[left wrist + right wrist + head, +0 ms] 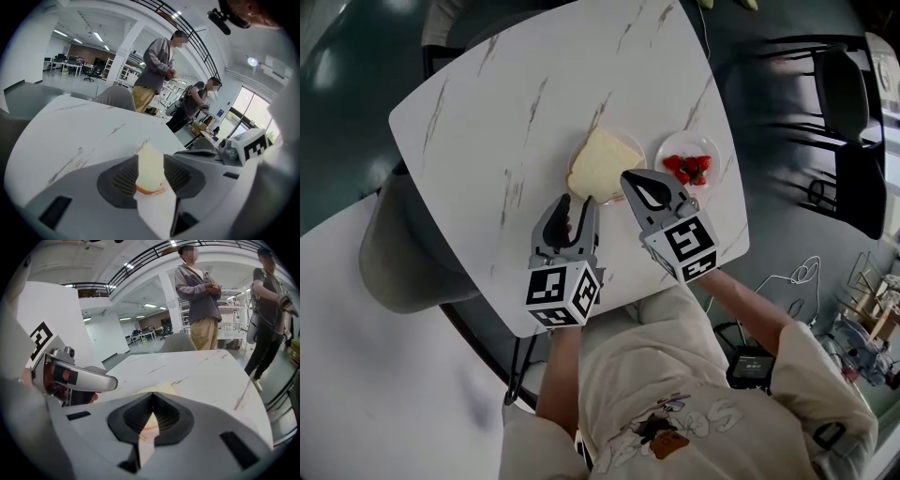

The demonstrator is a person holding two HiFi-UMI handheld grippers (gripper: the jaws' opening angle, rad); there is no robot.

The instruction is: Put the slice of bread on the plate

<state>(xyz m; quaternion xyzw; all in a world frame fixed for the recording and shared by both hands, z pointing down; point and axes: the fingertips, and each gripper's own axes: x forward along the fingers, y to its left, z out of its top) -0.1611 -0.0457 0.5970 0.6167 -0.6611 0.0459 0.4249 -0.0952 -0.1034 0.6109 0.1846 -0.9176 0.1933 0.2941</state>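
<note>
A pale slice of bread [603, 163] lies flat on a round light plate [632, 140] in the middle of the white marble table [487, 122]. My left gripper [578, 201] stands open just short of the bread's near edge. In the left gripper view, the bread [151, 164] shows through the gap of the left gripper [150, 174], and neither pad presses on it. My right gripper [627, 176] is shut and empty, its tip at the bread's near right corner. In the right gripper view, the right gripper [151, 398] has its jaws together, with the bread [161, 390] just beyond them.
A small plate of red strawberries [687, 169] sits right of the bread, close to the table's right edge. A grey chair [403, 244] stands at the table's left side. Two people [199, 291] stand beyond the far edge, with another chair [112, 97] there.
</note>
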